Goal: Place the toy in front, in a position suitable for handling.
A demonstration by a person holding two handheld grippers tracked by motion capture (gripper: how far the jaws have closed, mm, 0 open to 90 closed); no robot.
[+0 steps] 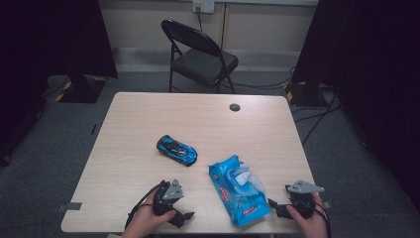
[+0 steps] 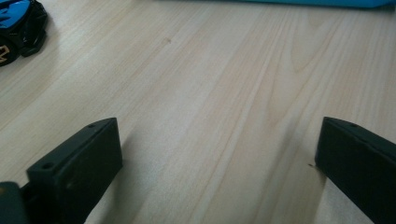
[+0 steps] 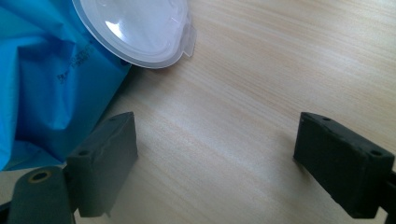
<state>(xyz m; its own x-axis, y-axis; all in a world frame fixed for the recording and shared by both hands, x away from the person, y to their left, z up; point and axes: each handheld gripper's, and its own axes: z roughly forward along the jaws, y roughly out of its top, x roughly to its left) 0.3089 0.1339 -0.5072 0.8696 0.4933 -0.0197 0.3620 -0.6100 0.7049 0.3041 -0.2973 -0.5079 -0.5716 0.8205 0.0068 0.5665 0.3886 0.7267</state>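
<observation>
Right claw sits released at the tabletop's near edge, the blue wipes pack just beside its left jaw, lid flipped open. Left claw gapes too, bare wood ahead. Toy car sits mid-table, plenty of room beyond.

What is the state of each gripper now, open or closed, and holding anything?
Left gripper: open, holding nothing, fingers over bare table.
Right gripper: open, holding nothing, beside the blue wipes pack.
</observation>
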